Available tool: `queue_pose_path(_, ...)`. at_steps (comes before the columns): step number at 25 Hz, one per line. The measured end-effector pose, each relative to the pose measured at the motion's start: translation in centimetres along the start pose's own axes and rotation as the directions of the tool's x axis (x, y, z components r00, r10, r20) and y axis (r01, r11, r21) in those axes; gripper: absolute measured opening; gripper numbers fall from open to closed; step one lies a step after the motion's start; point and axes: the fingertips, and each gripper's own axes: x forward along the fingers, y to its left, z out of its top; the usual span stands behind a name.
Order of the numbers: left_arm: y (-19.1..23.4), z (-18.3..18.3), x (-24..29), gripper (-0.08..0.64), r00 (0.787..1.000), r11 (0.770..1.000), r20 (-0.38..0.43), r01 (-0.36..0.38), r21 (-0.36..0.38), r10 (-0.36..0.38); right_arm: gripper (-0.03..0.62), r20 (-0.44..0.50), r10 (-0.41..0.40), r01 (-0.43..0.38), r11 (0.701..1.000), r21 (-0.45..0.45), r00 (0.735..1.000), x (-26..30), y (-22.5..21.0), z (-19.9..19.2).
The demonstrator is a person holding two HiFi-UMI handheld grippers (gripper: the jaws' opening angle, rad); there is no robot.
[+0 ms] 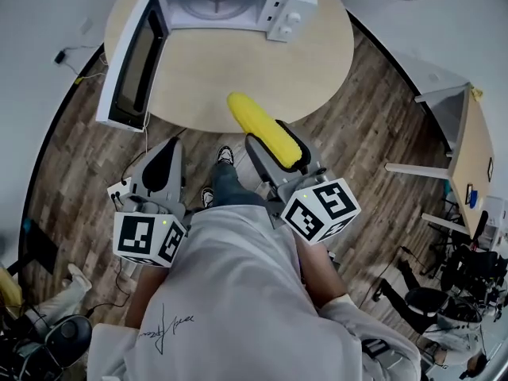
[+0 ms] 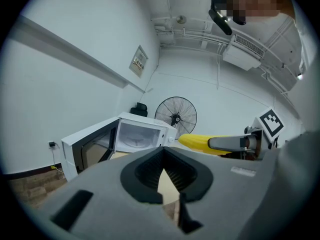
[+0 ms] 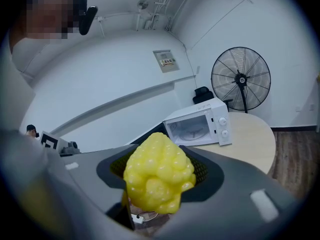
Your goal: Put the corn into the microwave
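my right gripper [image 1: 270,137] is clamped on the corn [image 1: 250,117]. the jaws stand wide, one on each side of the cob, gripping its back half. the rest of the cob sticks out ahead of the jaws toward the microwave [image 1: 230,6]. in the right gripper view the corn [image 3: 159,179] points straight away from the camera, its knobbly yellow end filling the gap between the dark pads of the right gripper [image 3: 160,169].

my left gripper [image 1: 171,145] hangs beside it, lower left in the head view, with its jaws together and nothing in them. in the left gripper view the tips of the left gripper [image 2: 164,156] meet, and only a thin wedge of table shows between the pads. the corn [image 2: 197,143] shows off to the right there.

the microwave sits at the far side of the round table [image 1: 206,78]. its door [image 1: 131,58] is swung fully open to the left and the white inside is bare to view. in the head view the corn's tip overlaps the table's near edge, well apart from the microwave opening. both gripper views look at the microwave [image 3: 197,124] across the tabletop, with a fan [image 3: 241,79] standing behind it.
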Motion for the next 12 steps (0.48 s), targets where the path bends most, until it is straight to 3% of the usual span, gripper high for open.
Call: queue_pose_path(12,1.8,3.2,6.8,-0.011,1.0,1.0,0.021,-0.019,0.016,0.018,0.262,0.003,0.045,-0.045,0.999,-0.006,0.999,5.3,-3.3,3.0)
